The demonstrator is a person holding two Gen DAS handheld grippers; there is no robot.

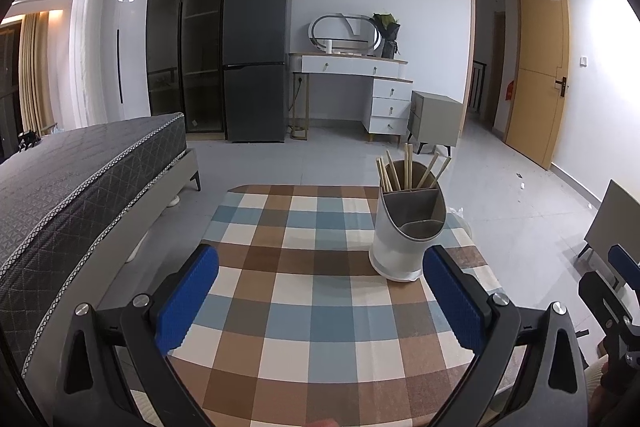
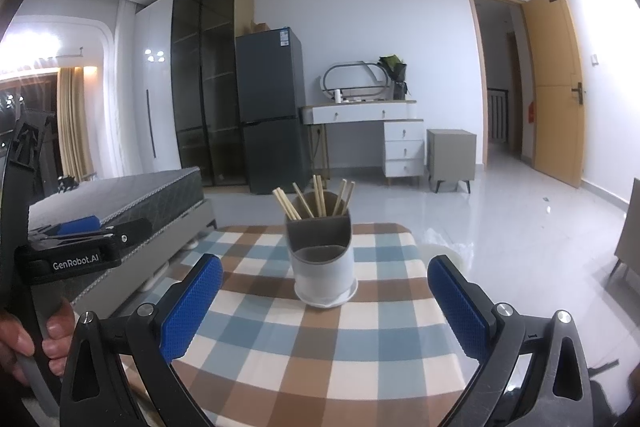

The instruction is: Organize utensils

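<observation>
A white and grey utensil holder (image 1: 404,231) stands on the checked tablecloth (image 1: 304,291), toward its far right. Several wooden chopsticks (image 1: 408,169) stand in its rear compartment; the front compartments look empty. In the right wrist view the holder (image 2: 322,263) sits straight ahead with the chopsticks (image 2: 316,201) upright. My left gripper (image 1: 320,293) is open and empty, its right pad close to the holder's base. My right gripper (image 2: 326,301) is open and empty, just short of the holder. The left gripper's body (image 2: 80,243) shows at the left of the right wrist view.
The small table (image 2: 320,347) stands beside a bed (image 1: 80,179) on the left. Tiled floor (image 1: 500,187) lies beyond, with a fridge (image 1: 256,59), a vanity desk (image 1: 360,79), a grey nightstand (image 1: 436,119) and an open door (image 1: 540,75). A chair (image 1: 612,219) stands at right.
</observation>
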